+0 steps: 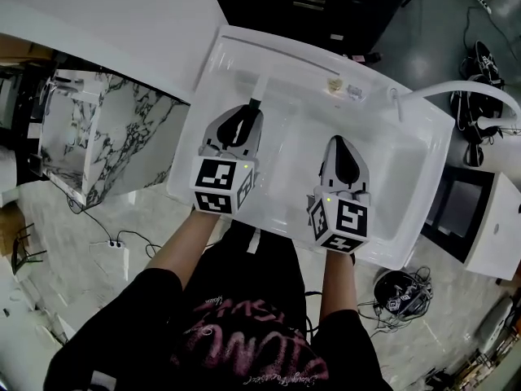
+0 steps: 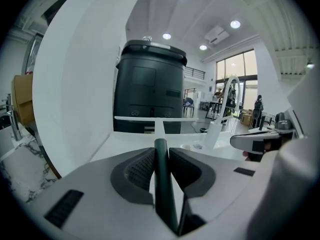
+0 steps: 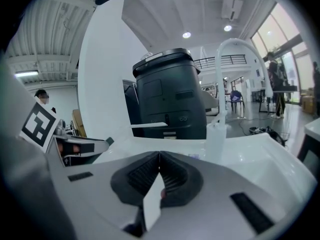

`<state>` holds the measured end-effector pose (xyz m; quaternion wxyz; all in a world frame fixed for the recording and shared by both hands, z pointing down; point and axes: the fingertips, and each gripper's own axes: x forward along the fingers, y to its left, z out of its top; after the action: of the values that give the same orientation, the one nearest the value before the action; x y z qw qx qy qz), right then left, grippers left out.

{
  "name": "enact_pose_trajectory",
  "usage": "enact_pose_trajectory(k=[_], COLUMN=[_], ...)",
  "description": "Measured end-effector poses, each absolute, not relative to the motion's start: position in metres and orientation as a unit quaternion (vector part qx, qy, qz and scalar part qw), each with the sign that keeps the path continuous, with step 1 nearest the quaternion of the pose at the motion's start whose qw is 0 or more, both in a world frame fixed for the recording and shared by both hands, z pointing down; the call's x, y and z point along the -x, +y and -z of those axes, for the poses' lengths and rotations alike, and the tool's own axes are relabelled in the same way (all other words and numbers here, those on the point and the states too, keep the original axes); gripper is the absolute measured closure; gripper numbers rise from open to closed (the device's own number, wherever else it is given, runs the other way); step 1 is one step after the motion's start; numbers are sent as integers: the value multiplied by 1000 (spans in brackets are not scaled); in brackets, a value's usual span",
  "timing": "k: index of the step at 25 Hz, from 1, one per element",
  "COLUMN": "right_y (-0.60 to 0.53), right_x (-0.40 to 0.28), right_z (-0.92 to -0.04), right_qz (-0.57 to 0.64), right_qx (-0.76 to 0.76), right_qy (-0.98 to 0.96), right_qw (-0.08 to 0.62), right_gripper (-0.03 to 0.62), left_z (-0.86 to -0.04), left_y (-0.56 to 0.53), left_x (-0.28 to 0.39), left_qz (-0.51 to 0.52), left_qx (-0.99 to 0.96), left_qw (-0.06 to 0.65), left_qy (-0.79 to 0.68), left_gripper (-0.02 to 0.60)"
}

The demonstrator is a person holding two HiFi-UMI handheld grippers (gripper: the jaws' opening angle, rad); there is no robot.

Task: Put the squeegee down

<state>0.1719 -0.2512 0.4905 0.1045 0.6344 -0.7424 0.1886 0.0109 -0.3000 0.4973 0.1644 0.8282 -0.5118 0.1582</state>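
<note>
currently, the left tool is clamped on the squeegee. the left gripper view shows the dark handle running up between the two ribbed pads, which press it from both sides with no gap. beyond the jaw tips the handle gives way to a white stem and a white crossbar blade, set level and square to the handle.

in the head view the squeegee points away from the person, over the far half of a white sink, with its blade end near the sink's far wall. whether the blade touches the sink surface cannot be told, as it is white against white.

the right tool is closed. the right gripper view shows its pad tips meeting, with only a narrow wedge of light below them and nothing gripped. it hangs over the near right part of the sink, beside the left tool and apart from it. both tools are level with each other, each carrying its marker cube toward the person.

a white arched faucet rises from the sink's right end. a large dark bin stands behind the sink. a marble-patterned block sits to the left of the sink. cables lie on the floor below it.
</note>
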Motion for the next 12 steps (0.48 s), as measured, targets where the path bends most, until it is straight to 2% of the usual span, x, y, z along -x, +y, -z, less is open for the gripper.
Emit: enact_pose_trajectory(k=[12], right_y=[-246], right_x=[-178], right_z=[-513], right_qz=[-200], right_qx=[-633], right_qy=[-740], right_qw=[114], right_gripper=[574], left_z=[-517], left_y=[-299], left_x=[-10], left_qz=[-167], left_qx=[-820], left_qw=[175], left_qy=[-519], left_gripper=[488])
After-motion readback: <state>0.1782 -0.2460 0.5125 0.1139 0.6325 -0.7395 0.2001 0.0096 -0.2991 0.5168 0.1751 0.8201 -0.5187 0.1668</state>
